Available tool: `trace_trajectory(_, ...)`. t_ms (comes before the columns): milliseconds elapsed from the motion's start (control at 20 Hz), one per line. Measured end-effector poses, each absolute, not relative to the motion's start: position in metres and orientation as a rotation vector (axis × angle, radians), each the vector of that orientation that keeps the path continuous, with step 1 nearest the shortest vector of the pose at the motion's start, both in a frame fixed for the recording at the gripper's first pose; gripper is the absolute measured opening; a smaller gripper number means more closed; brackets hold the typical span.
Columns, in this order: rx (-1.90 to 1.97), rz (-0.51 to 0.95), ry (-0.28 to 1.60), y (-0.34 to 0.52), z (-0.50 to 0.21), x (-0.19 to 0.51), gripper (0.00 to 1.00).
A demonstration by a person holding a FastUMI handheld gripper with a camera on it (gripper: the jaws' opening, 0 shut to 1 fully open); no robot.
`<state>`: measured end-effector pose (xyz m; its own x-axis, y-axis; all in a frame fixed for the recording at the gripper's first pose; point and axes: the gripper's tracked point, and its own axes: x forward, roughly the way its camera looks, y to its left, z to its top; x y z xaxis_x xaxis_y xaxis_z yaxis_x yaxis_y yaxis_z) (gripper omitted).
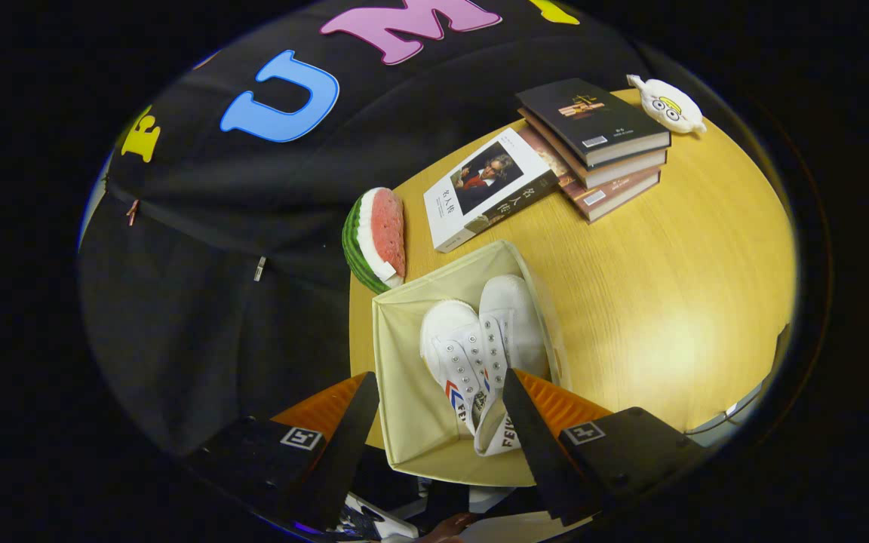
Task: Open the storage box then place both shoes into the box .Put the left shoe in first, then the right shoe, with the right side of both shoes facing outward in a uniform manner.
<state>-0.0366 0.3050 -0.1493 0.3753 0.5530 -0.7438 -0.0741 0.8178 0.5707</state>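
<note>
Claw fingers stand wide apart above the storage box, gripping nothing, with the box's open mouth showing in the gap between them. Both white shoes already sit inside the box, pressed side by side against the wall nearer the open table, toes pointing away from the claw and heels close to one fingertip; the two appear to face the same way, which suits the task's call for a uniform arrangement, though which is the left shoe and which side faces outward cannot be told from this angle. The box is open, its soft cream walls standing up, and the other half of its floor is bare. With the shoes lying settled and the fingers spread and free of them, the placing looks finished or nearly so, and the claw seems to be hanging clear rather than reaching in. The box rests at the near edge of a light wooden table. Beyond it, a watermelon slice sits at the table's edge, a single book lies just past the box, a stack of books lies further on, and a small white plush toy rests at the far rim. Black cloth hangs as the booth's wall behind the table.
</note>
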Motion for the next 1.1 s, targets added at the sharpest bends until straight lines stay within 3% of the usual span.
trace_trajectory(700, 0.183, 0.481, 0.424, 0.163, 0.002, -0.007, 0.99)
trace_trajectory(950, 0.036, 0.399, 0.168, 0.092, 0.042, -0.001, 0.99)
trace_trajectory(1100, -0.032, 0.322, 0.139, 0.06, 0.039, -0.002, 0.99)
